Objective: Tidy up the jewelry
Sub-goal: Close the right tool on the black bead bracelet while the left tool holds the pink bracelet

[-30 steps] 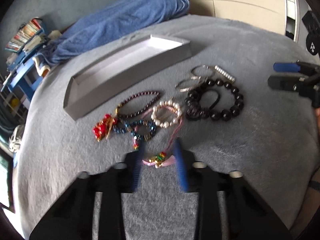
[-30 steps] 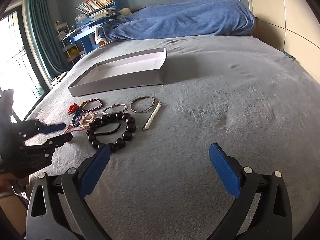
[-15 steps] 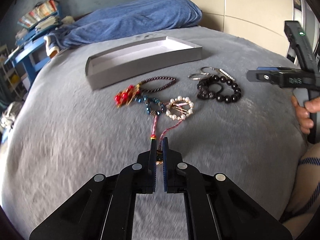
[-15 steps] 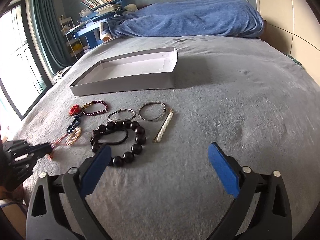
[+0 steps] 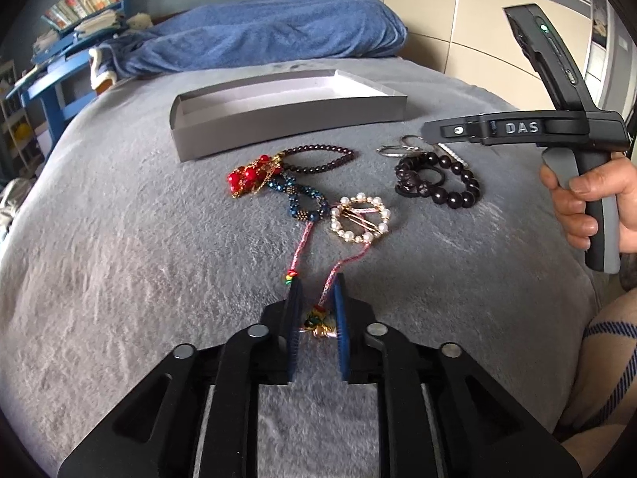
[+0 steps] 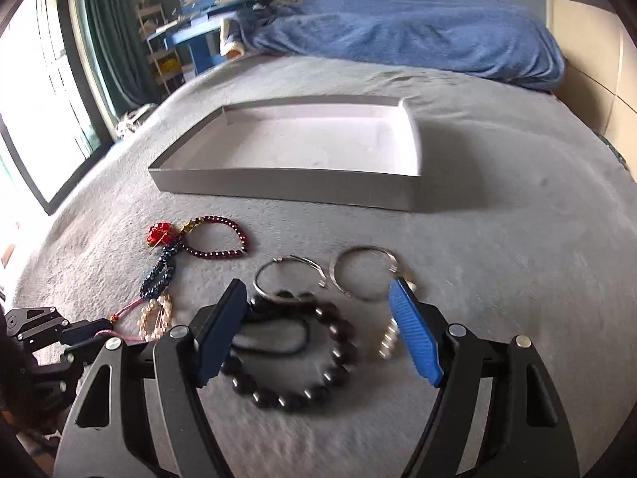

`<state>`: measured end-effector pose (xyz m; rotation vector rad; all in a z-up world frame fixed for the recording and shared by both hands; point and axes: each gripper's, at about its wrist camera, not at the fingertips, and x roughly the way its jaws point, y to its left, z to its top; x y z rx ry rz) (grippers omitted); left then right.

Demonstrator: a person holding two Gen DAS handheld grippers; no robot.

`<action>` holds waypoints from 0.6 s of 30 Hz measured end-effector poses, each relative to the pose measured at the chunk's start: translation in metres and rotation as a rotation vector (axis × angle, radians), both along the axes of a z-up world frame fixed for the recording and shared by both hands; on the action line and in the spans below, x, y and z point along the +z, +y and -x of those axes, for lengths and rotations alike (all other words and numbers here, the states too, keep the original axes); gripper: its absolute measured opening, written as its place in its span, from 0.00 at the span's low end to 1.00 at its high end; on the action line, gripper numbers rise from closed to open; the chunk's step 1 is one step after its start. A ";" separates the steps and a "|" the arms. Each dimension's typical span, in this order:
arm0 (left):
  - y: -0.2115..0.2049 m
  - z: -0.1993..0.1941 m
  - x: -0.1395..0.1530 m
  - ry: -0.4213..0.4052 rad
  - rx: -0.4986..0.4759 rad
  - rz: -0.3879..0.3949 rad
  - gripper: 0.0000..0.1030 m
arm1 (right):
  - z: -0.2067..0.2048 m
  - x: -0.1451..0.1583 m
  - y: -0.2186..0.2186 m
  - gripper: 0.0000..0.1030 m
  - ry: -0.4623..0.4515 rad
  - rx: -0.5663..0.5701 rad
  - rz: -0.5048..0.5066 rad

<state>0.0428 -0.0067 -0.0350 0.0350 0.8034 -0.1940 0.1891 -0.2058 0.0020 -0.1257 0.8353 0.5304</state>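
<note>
Jewelry lies on a grey bed in front of an empty grey box, which also shows in the right wrist view. My left gripper is slightly open around the knotted end of the pink cord bracelet, whose cord runs to the pearl ring. My right gripper is open, its fingers either side of the black bead bracelet. Two silver hoops and a pearl bar lie just beyond it.
A red bead cluster, a dark red bead bracelet and a blue beaded strand lie left of the black bracelet. A blue blanket is heaped at the far end. A window is at the left.
My left gripper's fingers have parted a little around the pink cord's knot. My right gripper has moved forward and down over the black bead bracelet, its fingers closer together.
</note>
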 end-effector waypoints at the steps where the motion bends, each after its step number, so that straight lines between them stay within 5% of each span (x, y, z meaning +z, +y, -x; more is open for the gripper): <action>1: 0.000 -0.002 -0.001 0.006 0.001 0.004 0.20 | -0.003 -0.003 0.007 0.72 0.012 0.002 0.018; 6: 0.002 -0.006 -0.003 0.023 0.002 0.009 0.20 | -0.014 -0.015 0.023 0.70 0.062 0.002 0.071; 11: 0.002 -0.001 0.000 -0.010 -0.003 0.018 0.06 | -0.016 -0.022 0.026 0.43 0.080 0.009 0.064; 18: 0.004 0.011 0.028 -0.102 -0.014 0.055 0.06 | -0.008 -0.011 0.019 0.42 0.046 0.001 0.018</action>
